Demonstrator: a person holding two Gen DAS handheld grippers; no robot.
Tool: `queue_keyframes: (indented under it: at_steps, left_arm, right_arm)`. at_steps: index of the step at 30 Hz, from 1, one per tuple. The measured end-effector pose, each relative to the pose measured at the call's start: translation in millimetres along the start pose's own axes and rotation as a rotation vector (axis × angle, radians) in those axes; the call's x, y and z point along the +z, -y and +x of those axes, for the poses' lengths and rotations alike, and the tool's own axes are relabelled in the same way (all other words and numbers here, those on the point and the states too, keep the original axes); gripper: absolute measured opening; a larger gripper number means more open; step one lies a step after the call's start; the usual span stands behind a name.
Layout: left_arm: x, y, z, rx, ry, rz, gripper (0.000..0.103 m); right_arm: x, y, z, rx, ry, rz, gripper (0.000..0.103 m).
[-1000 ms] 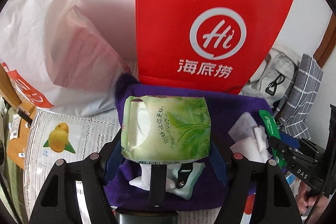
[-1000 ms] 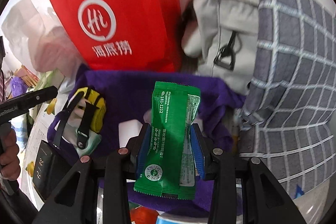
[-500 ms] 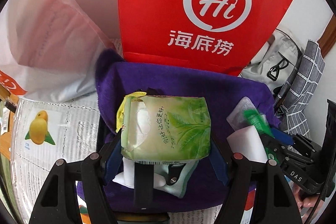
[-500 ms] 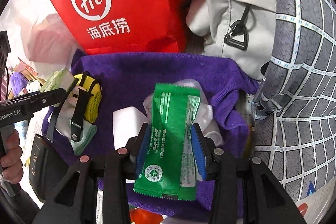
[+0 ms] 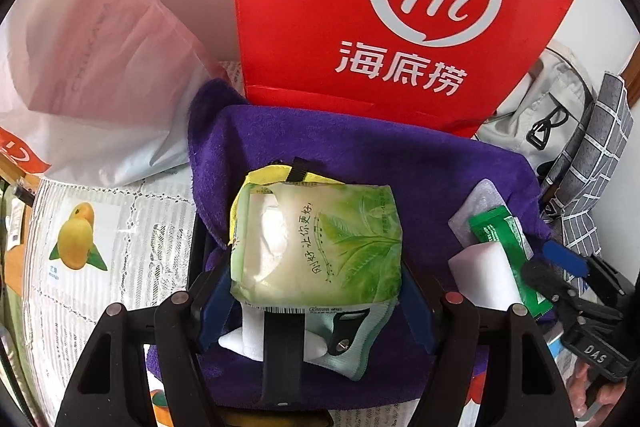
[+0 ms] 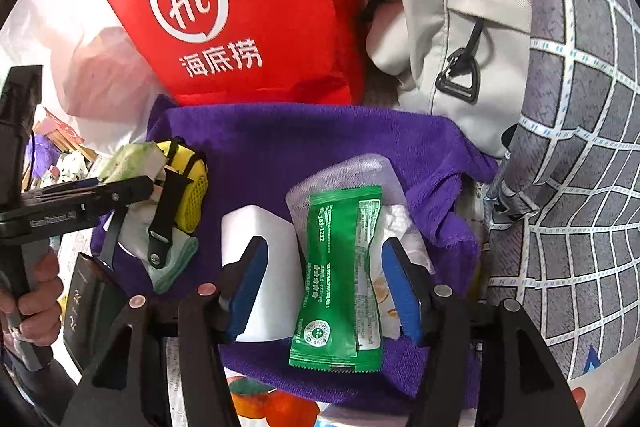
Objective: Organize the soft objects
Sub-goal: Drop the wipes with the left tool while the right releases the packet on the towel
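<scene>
My left gripper (image 5: 316, 291) is shut on a light green tissue pack (image 5: 320, 239), held just above a purple towel (image 5: 360, 155). Under the pack lie a yellow mesh pouch (image 5: 272, 177) and a white and mint cloth with a black strap (image 5: 344, 347). My right gripper (image 6: 324, 283) is open; a green sachet (image 6: 340, 275) lies loose between its blue pads (image 6: 402, 287) on the towel (image 6: 304, 139), over a clear wrapper (image 6: 344, 171) and beside a white block (image 6: 256, 243). The left gripper with the tissue pack (image 6: 132, 159) shows at the left of the right wrist view.
A red paper bag (image 5: 380, 7) stands behind the towel. A white plastic bag (image 5: 92, 75) is at the left, a grey backpack (image 6: 452, 39) and a checked grey cloth (image 6: 580, 147) at the right. The tablecloth (image 5: 100, 227) has fruit prints.
My right gripper has opened and let the green sachet go onto the towel. My left gripper has moved forward over the towel, still holding the tissue pack.
</scene>
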State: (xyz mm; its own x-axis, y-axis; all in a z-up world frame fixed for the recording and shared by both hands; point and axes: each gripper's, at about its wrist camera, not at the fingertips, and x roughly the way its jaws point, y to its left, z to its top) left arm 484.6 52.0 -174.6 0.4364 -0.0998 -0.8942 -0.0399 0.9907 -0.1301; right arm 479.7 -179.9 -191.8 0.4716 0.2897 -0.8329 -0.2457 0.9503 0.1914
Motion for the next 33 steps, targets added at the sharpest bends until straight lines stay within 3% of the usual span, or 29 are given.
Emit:
queue_keyframes:
  at_steps: [9, 12, 21, 33]
  left_arm:
    - [-2.9, 15.8, 8.4, -0.013, -0.014, 0.028, 0.072]
    - [-3.9, 24.2, 10.4, 0.022, -0.014, 0.048, 0.073]
    - [-3.7, 35.5, 7.4, 0.049, 0.004, 0.077, 0.09]
    - [-9.1, 30.7, -25.4, 0.091, 0.041, 0.093, 0.094]
  right_arm:
    - [3.1, 3.9, -23.5, 0.011, 0.053, 0.019, 0.059]
    - [3.2, 2.1, -28.8, 0.015, 0.064, 0.012, 0.06]
    - [2.4, -5.3, -39.6, 0.006, 0.083, -0.013, 0.06]
    - [2.0, -15.8, -66.2, -0.028, 0.13, -0.029, 0.063]
